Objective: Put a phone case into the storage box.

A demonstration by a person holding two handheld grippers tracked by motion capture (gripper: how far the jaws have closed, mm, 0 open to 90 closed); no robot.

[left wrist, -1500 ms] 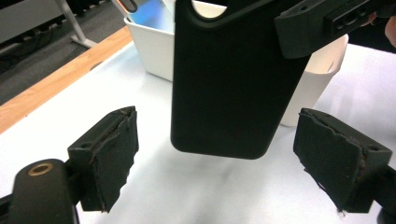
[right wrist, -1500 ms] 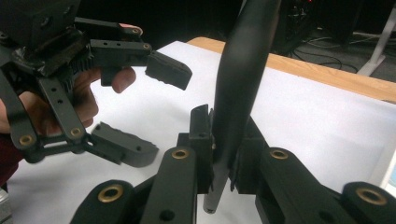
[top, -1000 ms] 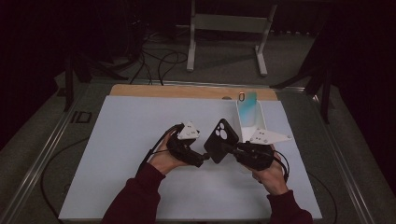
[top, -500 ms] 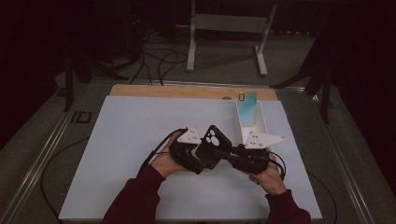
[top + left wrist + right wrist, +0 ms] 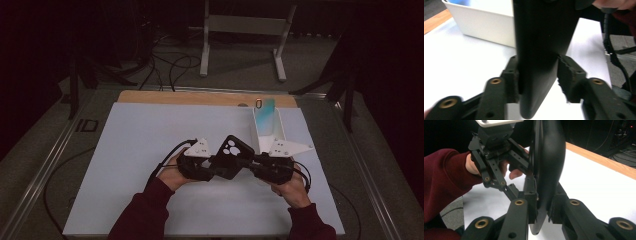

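A white mat [image 5: 130, 165] is covering a table [image 5: 200, 97] whose wooden far edge is showing, and a grey floor with cables [image 5: 170, 65] and a metal stand [image 5: 240, 35] is lying beyond in a dark room. A white bin [image 5: 267, 132] is standing on the mat toward the far right. Above the near middle of the mat, 2 grippers are sharing 1 black phone case [image 5: 231, 156], its paw-print back facing up and its long axis running from near left to far right in the high view. The right gripper [image 5: 541, 207] is clamping the case's edge between its pads. The left gripper [image 5: 537, 75] has just been closing its jaws around the case's other end; its left pad is touching it, while the right pad is standing just beside it.
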